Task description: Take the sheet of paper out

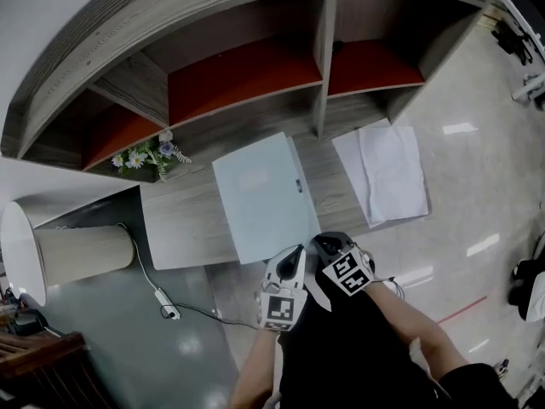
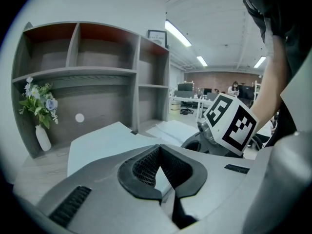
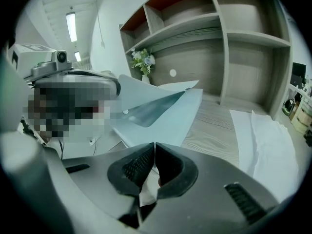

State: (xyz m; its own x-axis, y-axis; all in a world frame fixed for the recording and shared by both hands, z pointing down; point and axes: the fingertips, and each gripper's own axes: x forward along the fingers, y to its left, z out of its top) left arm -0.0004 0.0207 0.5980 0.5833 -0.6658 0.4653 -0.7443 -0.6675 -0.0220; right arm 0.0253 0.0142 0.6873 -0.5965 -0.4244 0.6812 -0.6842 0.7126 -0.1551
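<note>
Holding open: left gripper [image 2: 159,164] clenched on the cover of the pale blue folder [image 1: 260,190], raised off the desk [image 1: 183,204] for access. Right gripper [image 3: 154,164] pinched, apparently on the sheet of paper [image 3: 146,192] at the folder's near edge, for withdrawal.

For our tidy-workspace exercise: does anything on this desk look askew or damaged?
The pale blue folder gapes open, cover raised; the white paper beside it on the desk looks creased and rumpled.

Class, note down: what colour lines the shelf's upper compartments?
Red-orange panels, clearest in the head view.
</note>
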